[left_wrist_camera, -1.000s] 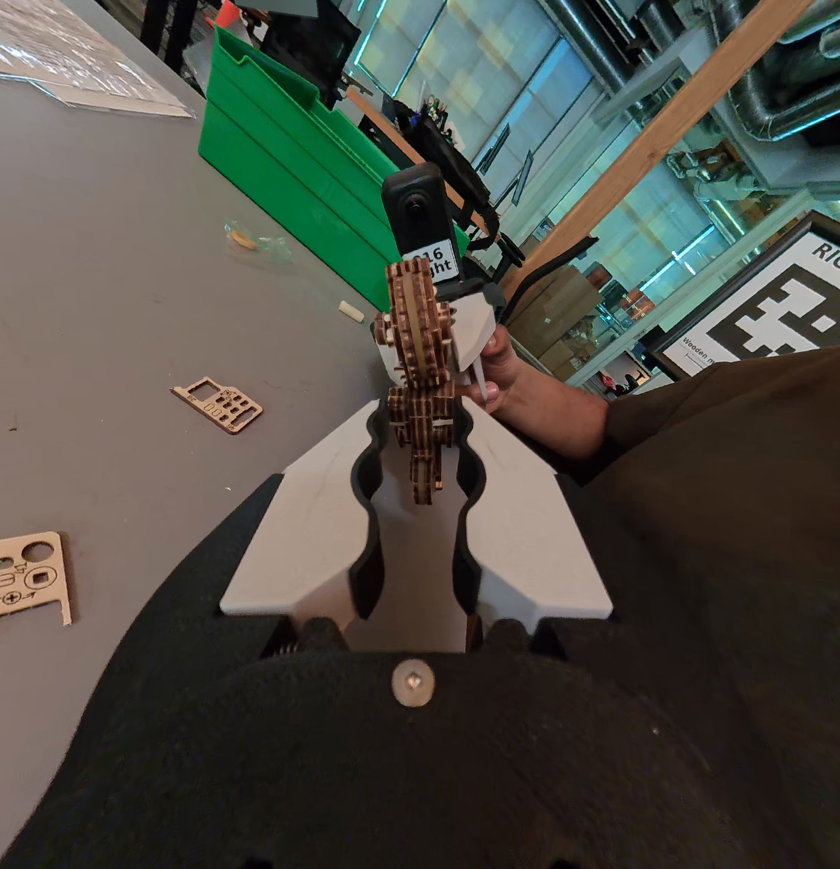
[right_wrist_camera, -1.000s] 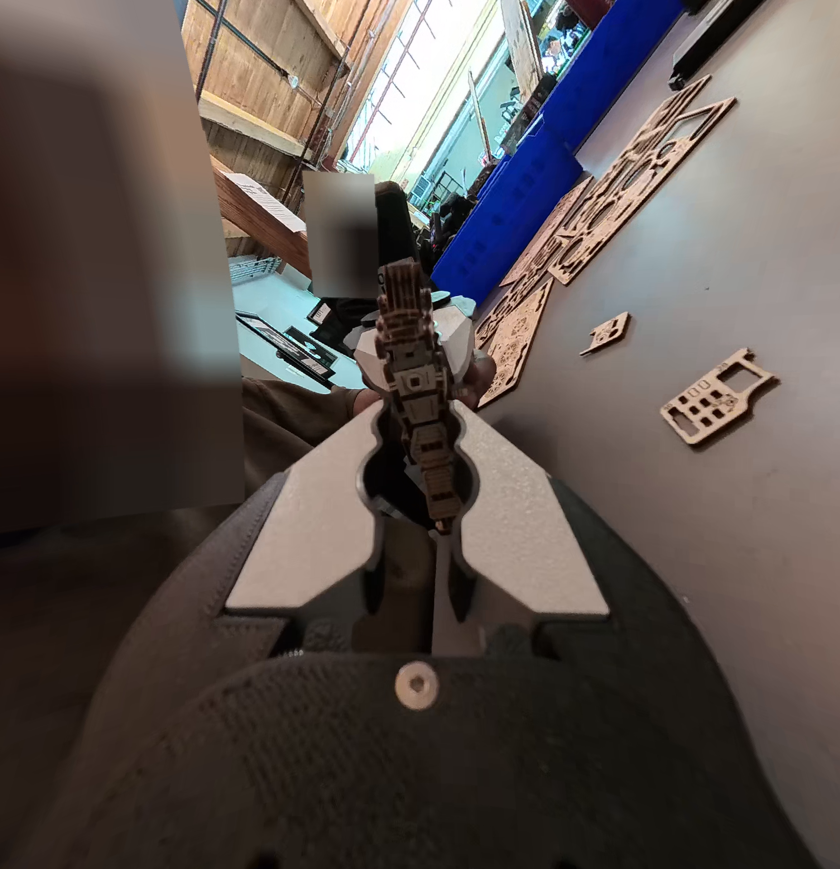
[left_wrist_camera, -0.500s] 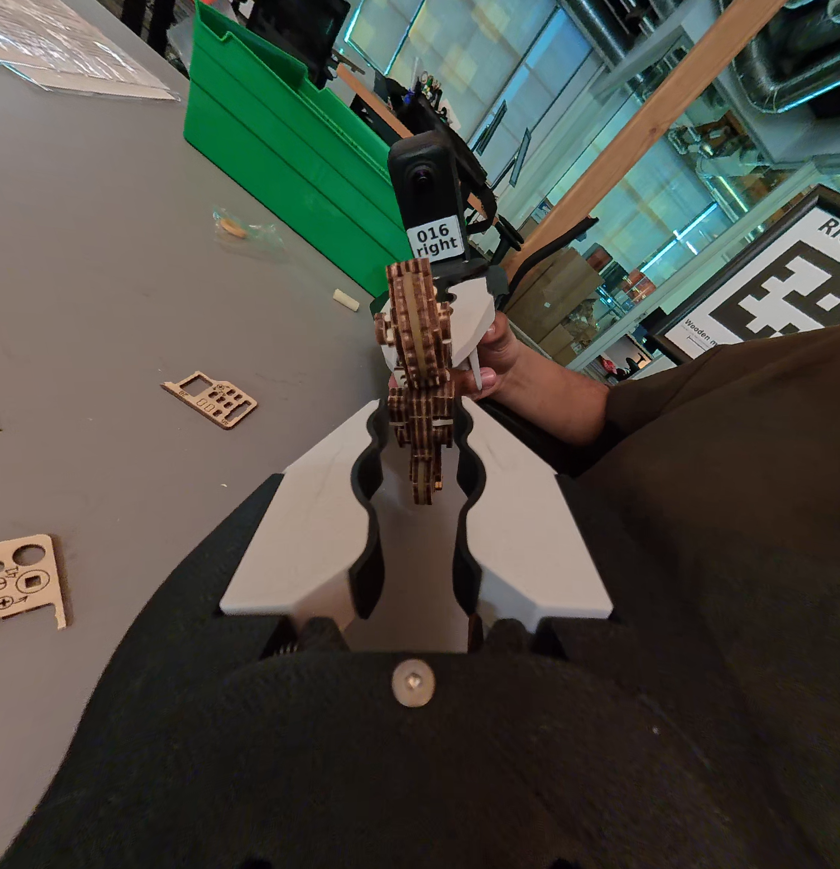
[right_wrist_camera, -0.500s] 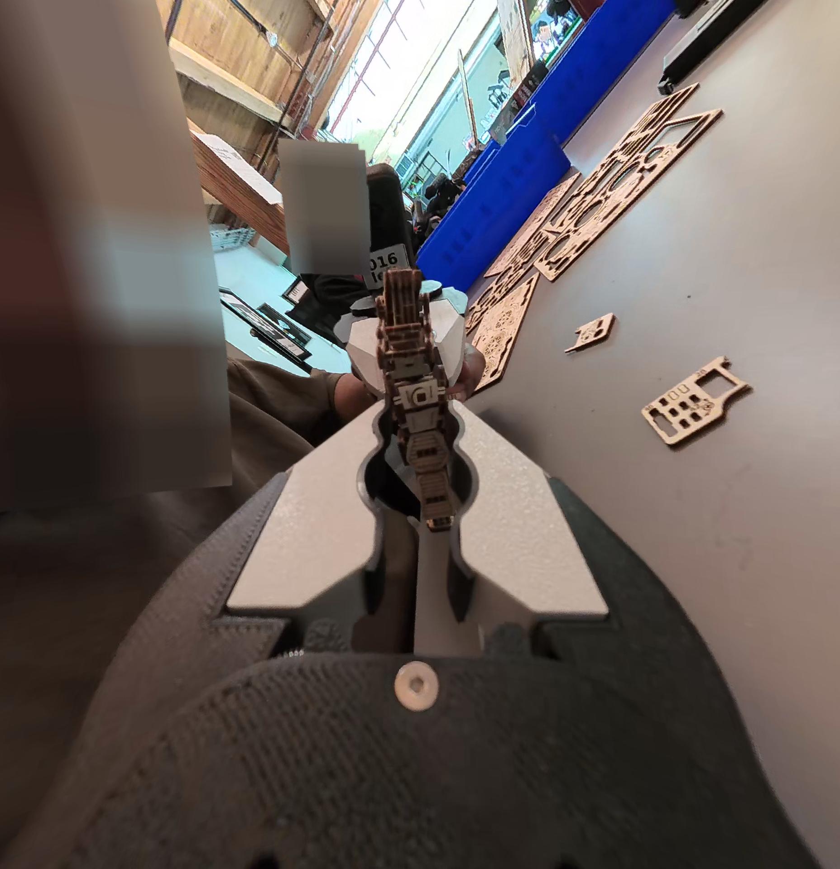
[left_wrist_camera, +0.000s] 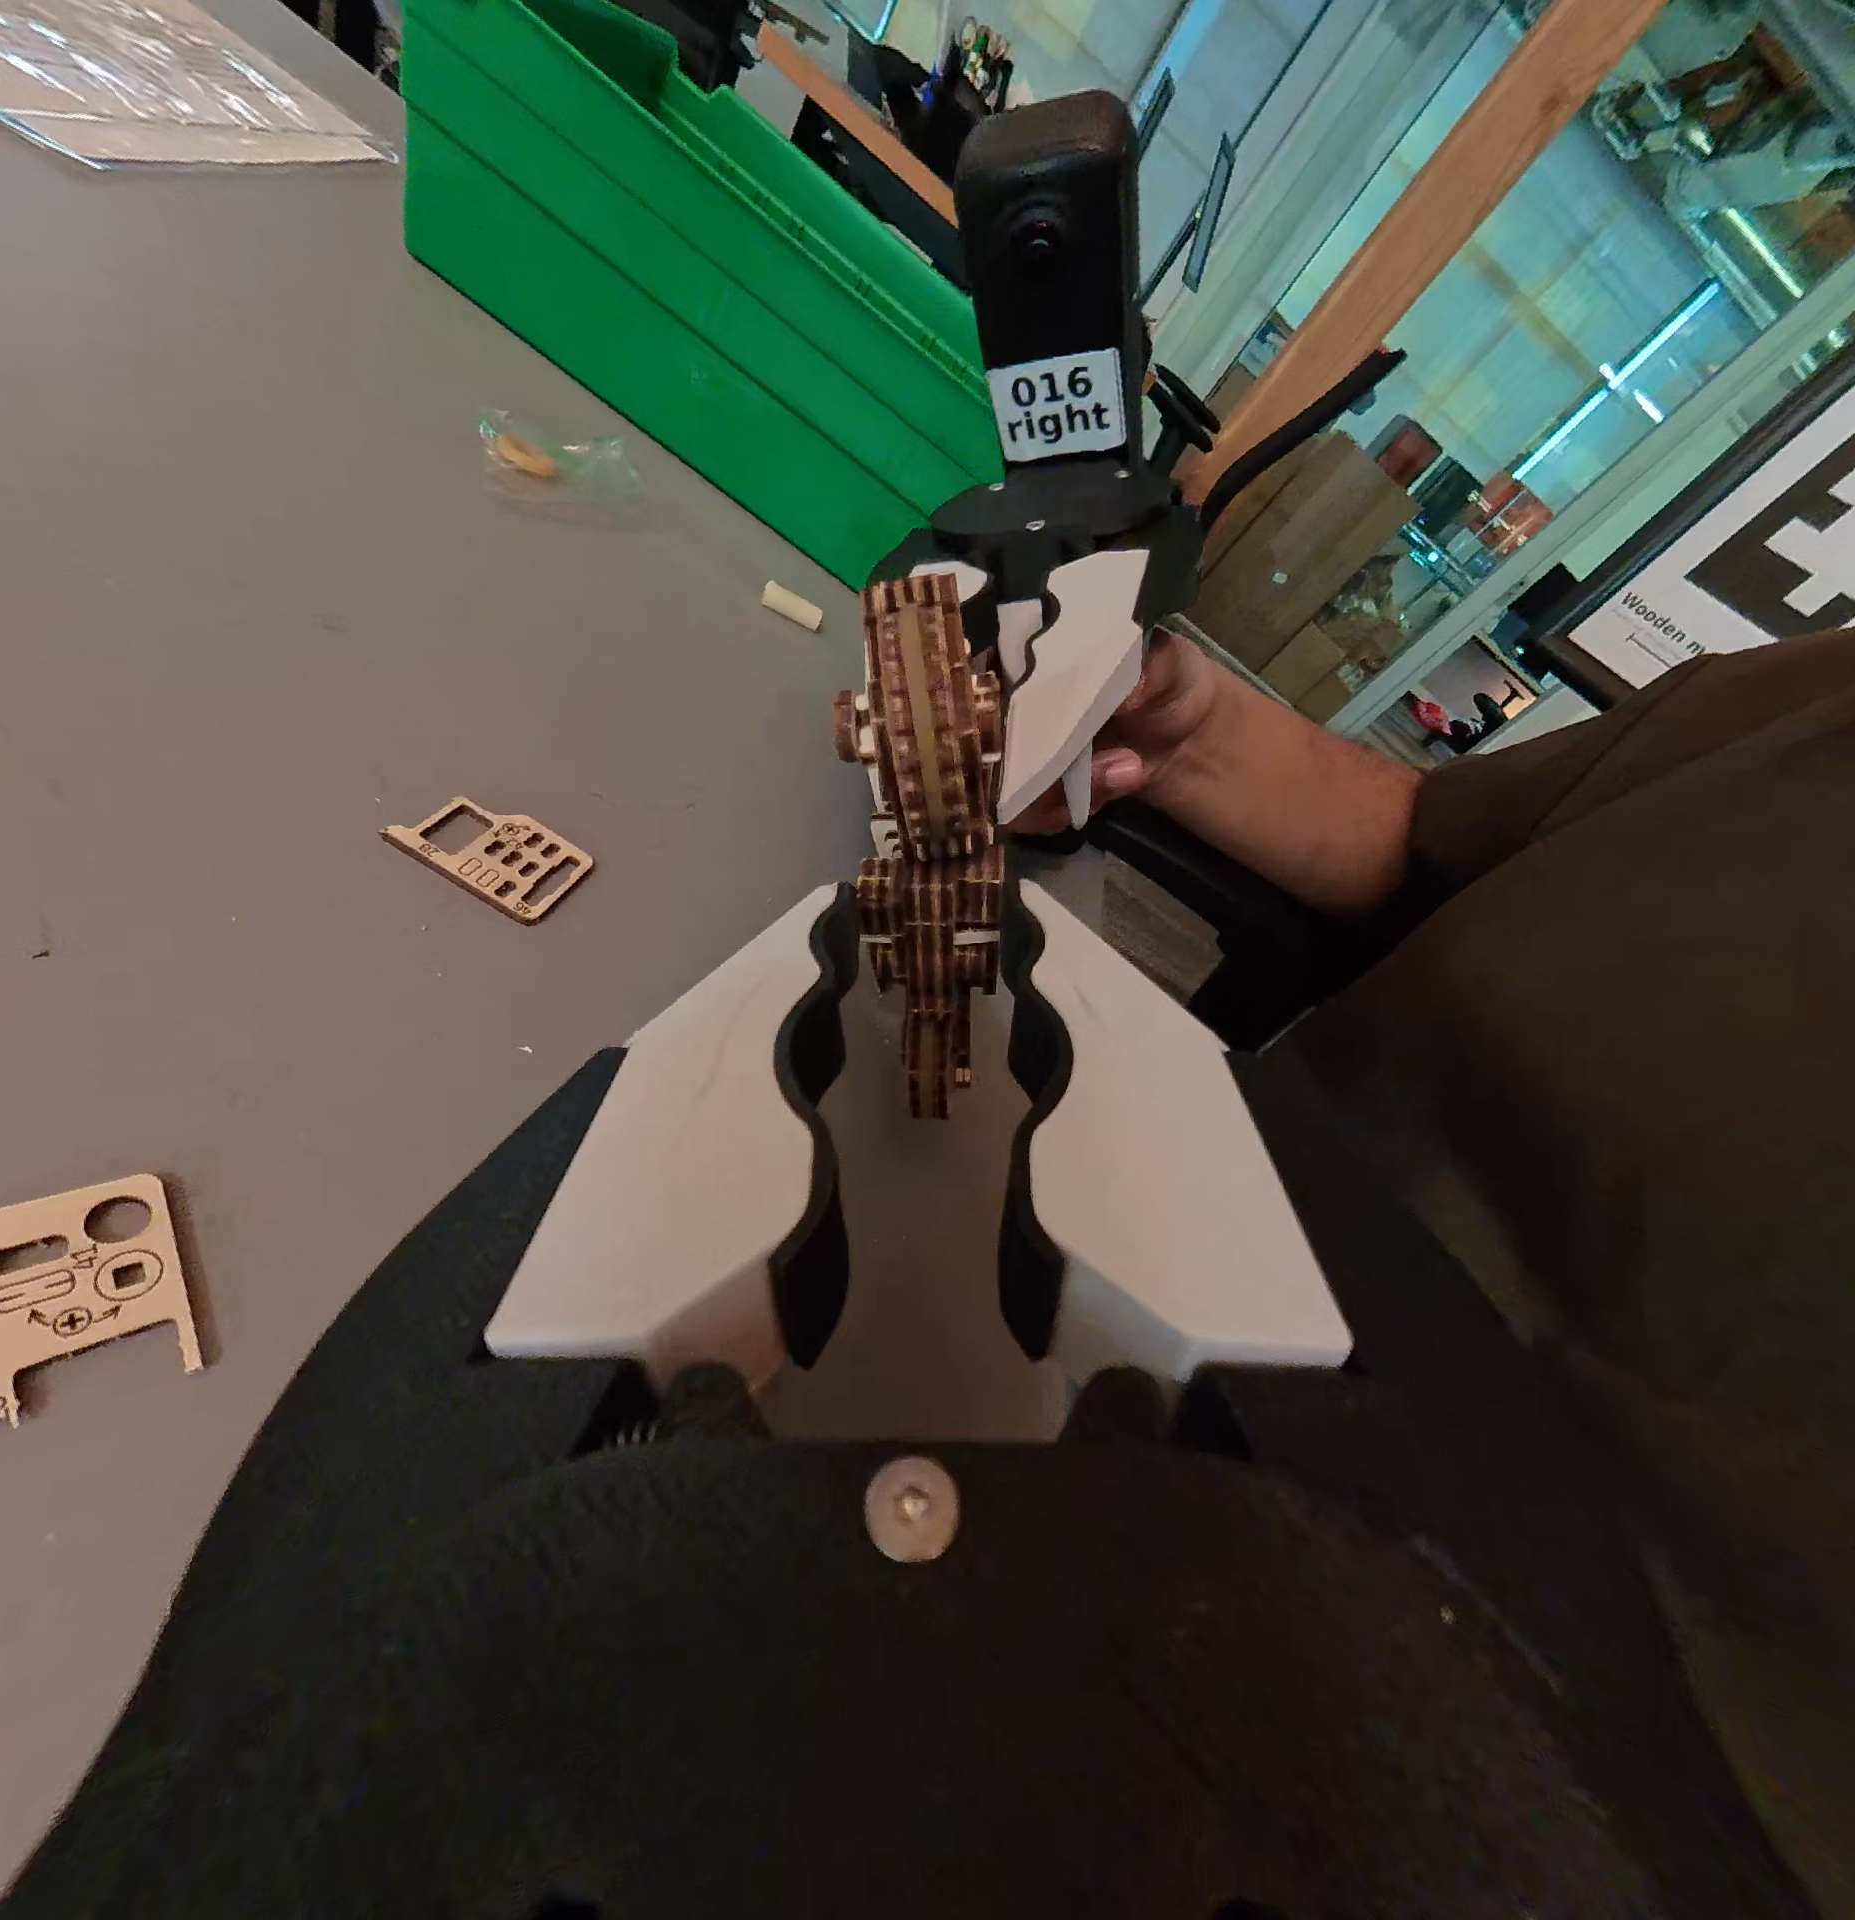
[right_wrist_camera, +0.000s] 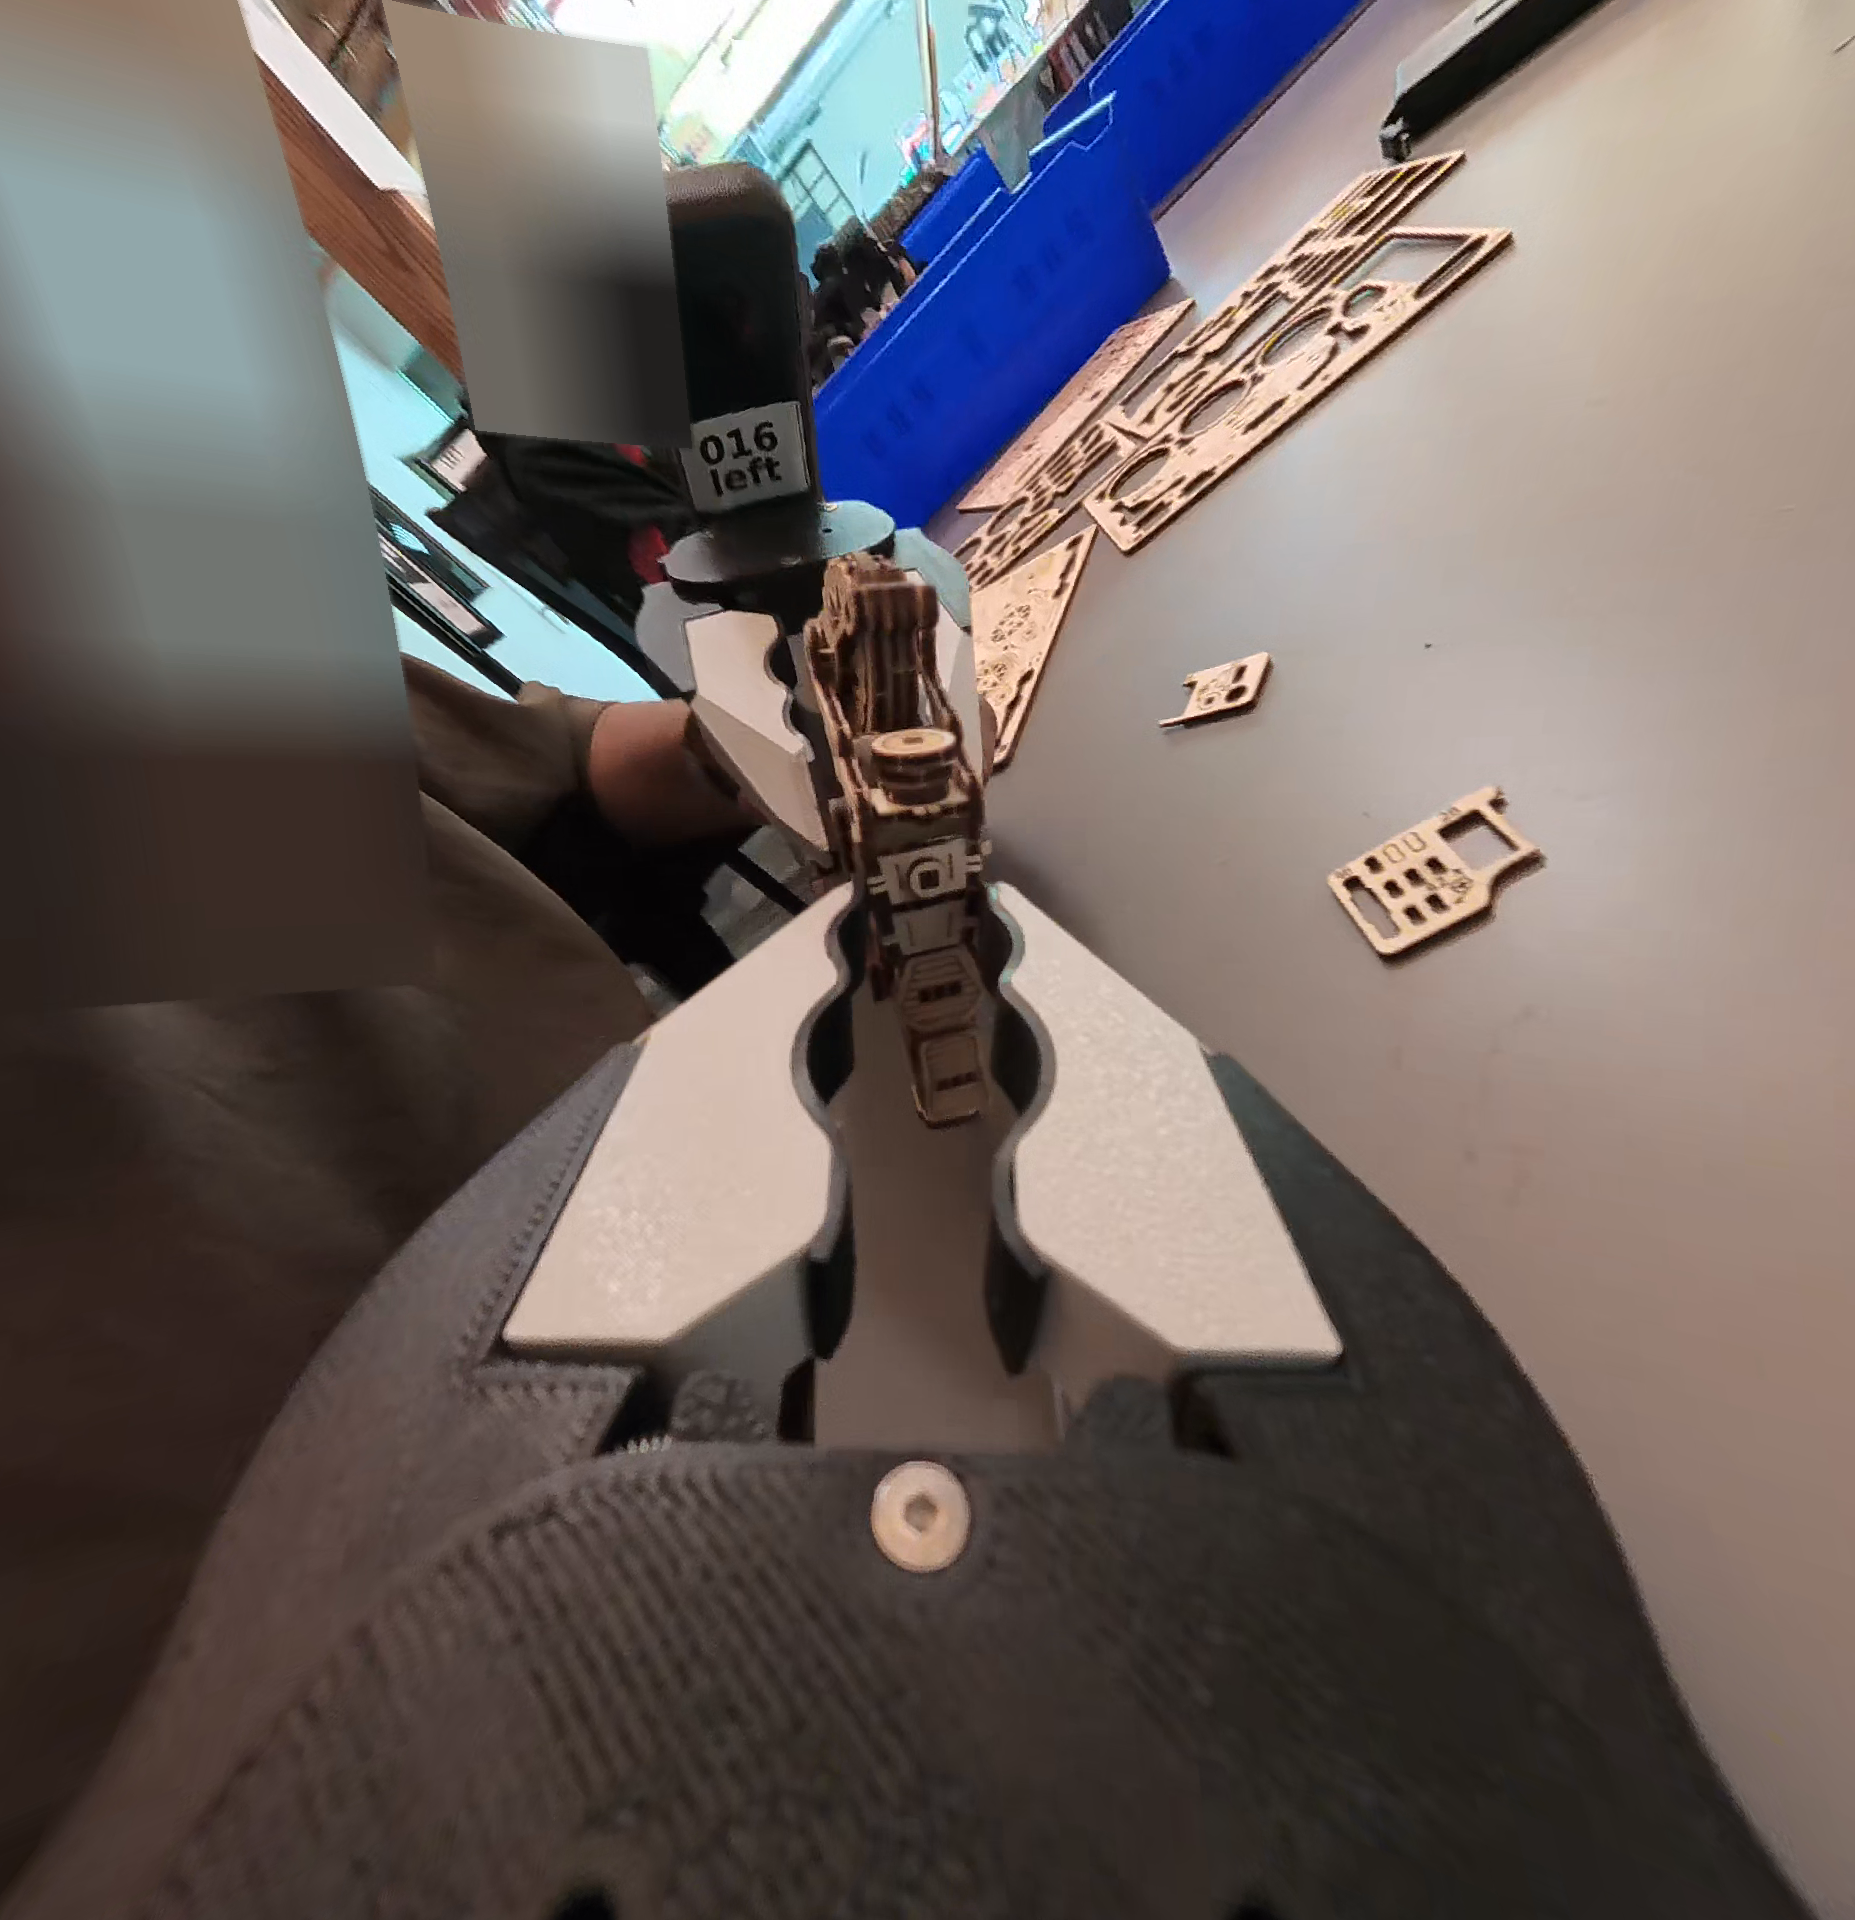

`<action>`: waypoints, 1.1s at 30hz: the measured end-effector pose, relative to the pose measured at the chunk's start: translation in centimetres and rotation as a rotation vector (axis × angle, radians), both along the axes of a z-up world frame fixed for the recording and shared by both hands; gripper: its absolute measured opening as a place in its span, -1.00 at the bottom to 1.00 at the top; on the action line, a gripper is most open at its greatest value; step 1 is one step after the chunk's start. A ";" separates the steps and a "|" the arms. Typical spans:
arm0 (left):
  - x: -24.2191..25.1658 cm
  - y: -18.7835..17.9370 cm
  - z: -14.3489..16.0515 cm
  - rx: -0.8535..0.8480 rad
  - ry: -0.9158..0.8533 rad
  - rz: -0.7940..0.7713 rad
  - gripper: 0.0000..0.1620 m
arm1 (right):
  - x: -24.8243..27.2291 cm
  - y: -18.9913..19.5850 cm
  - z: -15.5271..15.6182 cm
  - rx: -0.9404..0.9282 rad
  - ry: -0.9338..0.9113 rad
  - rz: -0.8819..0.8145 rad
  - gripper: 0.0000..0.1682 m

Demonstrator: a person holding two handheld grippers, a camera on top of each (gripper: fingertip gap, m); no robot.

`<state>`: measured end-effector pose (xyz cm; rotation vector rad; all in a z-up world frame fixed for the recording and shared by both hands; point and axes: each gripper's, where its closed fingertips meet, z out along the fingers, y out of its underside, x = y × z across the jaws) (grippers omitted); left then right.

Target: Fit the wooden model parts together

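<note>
A brown layered wooden model (left_wrist_camera: pixel 928 790) is held in the air above the grey table (left_wrist_camera: pixel 227 623). My left gripper (left_wrist_camera: pixel 928 914) is shut on its near end, the black pads pressing both sides. My right gripper (right_wrist_camera: pixel 921 909) is shut on the other end of the same model (right_wrist_camera: pixel 928 935). In the left wrist view one white finger (left_wrist_camera: pixel 1068 675) of the right gripper shows beyond the model, with a hand behind it. In the right wrist view a white finger (right_wrist_camera: pixel 746 717) of the left gripper shows beyond the model. A round knob (right_wrist_camera: pixel 910 753) sits on top of the model.
A green bin (left_wrist_camera: pixel 694 260) stands at the back of the table. Two punched wooden pieces (left_wrist_camera: pixel 492 857) (left_wrist_camera: pixel 71 1288), a small plastic bag (left_wrist_camera: pixel 549 457) and a white peg (left_wrist_camera: pixel 793 606) lie to the left. Blue bins (right_wrist_camera: pixel 1006 312), cut wooden sheets (right_wrist_camera: pixel 1266 343) and small wooden pieces (right_wrist_camera: pixel 1432 873) lie on the other side. Only a small space, under 4 cm, lies between the two pairs of fingers.
Both grippers stay shut on the model. They have tilted against each other, so each sees the other's camera higher and larger. The round knob now shows in the right wrist view.
</note>
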<state>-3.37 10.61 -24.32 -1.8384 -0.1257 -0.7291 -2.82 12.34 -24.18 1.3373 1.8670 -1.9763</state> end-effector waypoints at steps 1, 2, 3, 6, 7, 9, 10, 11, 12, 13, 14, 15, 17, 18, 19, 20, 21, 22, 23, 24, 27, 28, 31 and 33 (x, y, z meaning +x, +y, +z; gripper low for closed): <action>0.0 0.0 0.0 -0.001 -0.006 -0.002 -0.71 | 0.0 0.0 0.0 0.006 -0.003 0.000 -0.77; 0.0 0.0 -0.1 -0.001 -0.012 -0.001 -0.71 | 0.0 0.0 -0.1 0.011 -0.007 0.002 -0.77; 0.0 0.1 -0.1 0.001 -0.014 0.002 -0.71 | 0.1 0.0 -0.2 0.013 -0.010 0.002 -0.77; 0.2 0.1 -0.2 0.007 -0.018 -0.002 -0.71 | 0.2 0.0 -0.2 -0.002 -0.022 0.009 -0.78; 0.1 0.1 -0.1 0.014 -0.020 -0.001 -0.71 | 0.1 0.0 -0.1 -0.012 -0.021 0.004 -0.78; 0.1 0.1 0.2 0.025 -0.032 -0.002 -0.70 | 0.1 0.0 0.2 -0.041 -0.025 0.002 -0.78; 0.1 0.1 0.1 0.027 -0.027 0.000 -0.70 | 0.1 0.0 0.3 -0.050 -0.028 0.001 -0.77; 0.2 0.1 0.1 0.025 -0.018 -0.001 -0.70 | 0.1 0.0 0.2 -0.049 -0.030 0.003 -0.77; 0.3 0.1 0.0 0.025 -0.008 -0.001 -0.70 | 0.2 0.1 0.1 -0.044 -0.032 0.007 -0.77; 0.2 0.1 0.0 0.028 -0.004 0.004 -0.70 | 0.2 0.1 0.1 -0.043 -0.033 0.004 -0.77; 0.2 0.1 0.1 0.034 -0.010 0.006 -0.70 | 0.1 0.1 0.2 -0.051 -0.036 0.001 -0.78; 0.1 0.1 0.2 0.038 -0.017 0.004 -0.70 | 0.1 0.1 0.2 -0.062 -0.042 0.001 -0.77; 0.1 0.1 0.0 0.034 0.005 0.003 -0.70 | 0.1 0.0 0.1 -0.073 -0.062 0.002 -0.77; 0.2 0.1 -0.1 0.031 0.027 0.003 -0.70 | 0.1 0.0 0.0 -0.066 -0.067 0.004 -0.78; 0.2 0.1 -0.2 0.029 0.047 0.006 -0.70 | 0.2 0.1 -0.1 -0.050 -0.064 0.003 -0.78; 0.2 0.1 -0.2 0.030 0.063 0.011 -0.70 | 0.1 0.1 -0.2 -0.029 -0.056 0.000 -0.78; 0.1 0.1 -0.2 0.031 0.070 0.014 -0.70 | 0.1 0.1 -0.2 -0.013 -0.047 -0.004 -0.78; 0.1 0.1 -0.2 0.032 0.069 0.018 -0.71 | 0.1 0.1 -0.2 -0.005 -0.043 -0.010 -0.77; 0.1 0.1 -0.2 0.032 0.066 0.017 -0.71 | 0.1 0.1 -0.2 -0.004 -0.044 -0.013 -0.78; 0.1 0.1 -0.3 0.028 0.064 0.014 -0.71 | 0.1 0.1 -0.3 -0.005 -0.048 -0.013 -0.78; 0.1 0.2 -0.5 0.025 0.062 0.019 -0.71 | 0.0 0.2 -0.4 -0.015 -0.058 -0.017 -0.78; 0.1 0.2 -0.5 0.026 0.057 0.020 -0.70 | 0.0 0.2 -0.4 -0.020 -0.060 -0.019 -0.78; 0.0 0.2 -0.4 0.029 0.051 0.023 -0.71 | -0.1 0.2 -0.4 -0.029 -0.062 -0.022 -0.77; -0.3 0.3 -0.1 0.036 0.027 0.033 -0.71 | -0.4 0.3 -0.2 -0.036 -0.057 -0.035 -0.76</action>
